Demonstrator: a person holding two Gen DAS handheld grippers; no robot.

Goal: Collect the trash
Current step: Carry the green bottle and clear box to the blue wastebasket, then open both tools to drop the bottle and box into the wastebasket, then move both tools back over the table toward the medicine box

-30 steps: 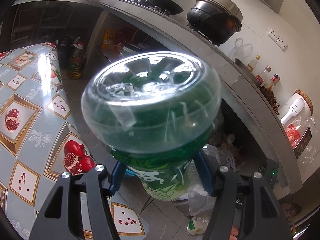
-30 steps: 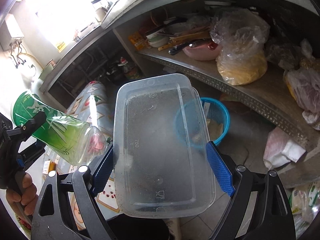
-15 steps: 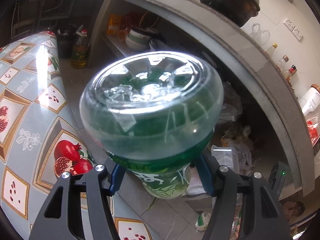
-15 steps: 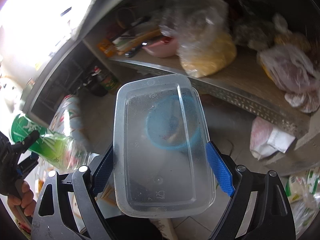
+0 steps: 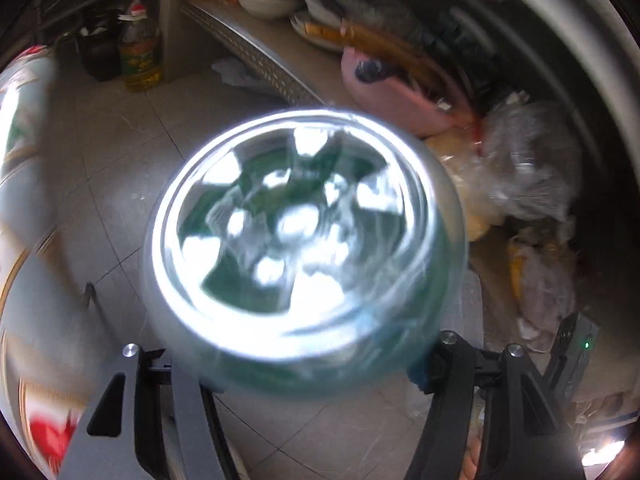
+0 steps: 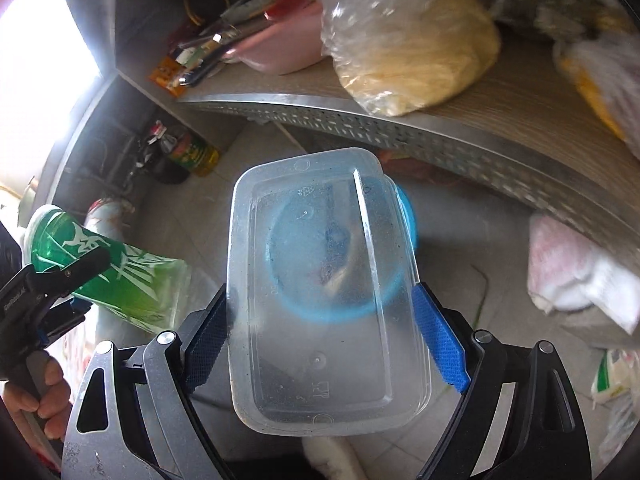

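Both hands dipped floorward since before, bottle (image 5: 308,240) and container (image 6: 324,292) gripped.

My left claw's camera looks steeply down along its fingers, very near the green bottle (image 5: 306,248), at the tiled floor (image 5: 120,152) and low shelf (image 5: 256,56). My right claw's camera also tilts down, close behind a clear container (image 6: 324,292). Both share that shelf, the oil bottle (image 6: 192,152), and the floor.

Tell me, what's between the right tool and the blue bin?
The clear box, held in the right tool. The right wrist view shows the blue bin through it.
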